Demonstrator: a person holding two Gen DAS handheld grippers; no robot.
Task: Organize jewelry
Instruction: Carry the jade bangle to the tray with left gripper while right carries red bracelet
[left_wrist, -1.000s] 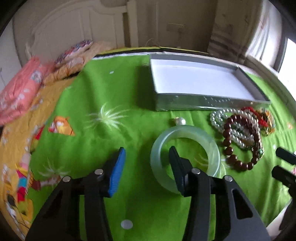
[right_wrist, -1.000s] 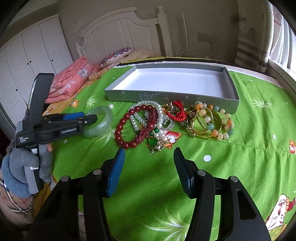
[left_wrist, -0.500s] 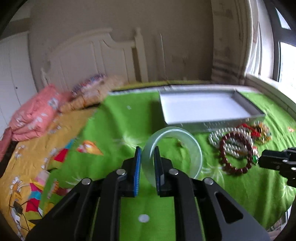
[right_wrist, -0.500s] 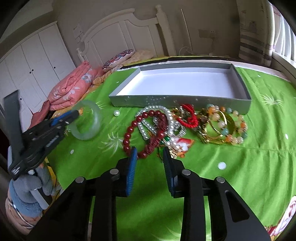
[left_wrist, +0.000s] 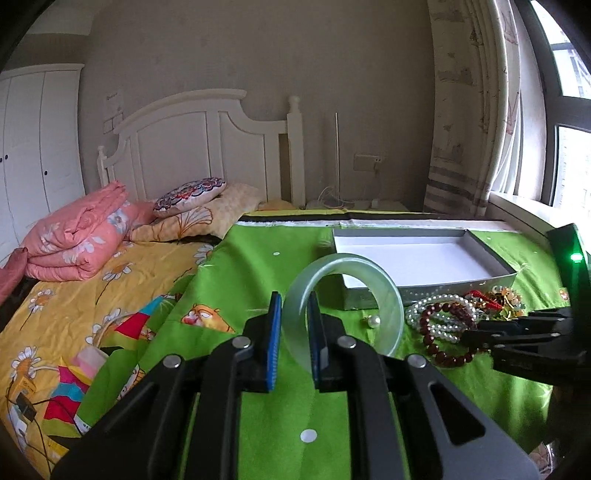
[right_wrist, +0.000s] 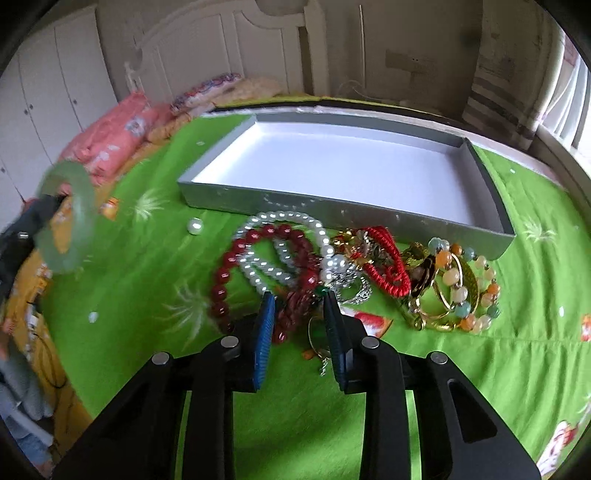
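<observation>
My left gripper (left_wrist: 293, 317) is shut on a pale green jade bangle (left_wrist: 388, 295) and holds it upright above the green cloth; the bangle also shows in the right wrist view (right_wrist: 79, 206). The grey box with a white inside (left_wrist: 495, 258) (right_wrist: 240, 201) lies beyond, empty. My right gripper (right_wrist: 300, 314) hangs low over the jewelry pile, jaws narrowly apart around the dark red bead bracelet (right_wrist: 221, 277) and a green-stone pendant, touching unclear. Pearl strands (right_wrist: 291, 218), a red cord bracelet (right_wrist: 391, 277) and gold bangles with beads (right_wrist: 454, 291) lie beside it.
A loose pearl (right_wrist: 194, 226) (left_wrist: 375, 321) lies on the cloth left of the pile. Folded pink quilt (left_wrist: 77, 240) and pillows (left_wrist: 188, 197) lie at the far left by the white headboard (left_wrist: 207, 147). A window sill (left_wrist: 524, 210) runs along the right.
My left gripper closed on the jade bangle and lifted it off the cloth. My right gripper narrowed its jaws and moved forward and down onto the jewelry pile.
</observation>
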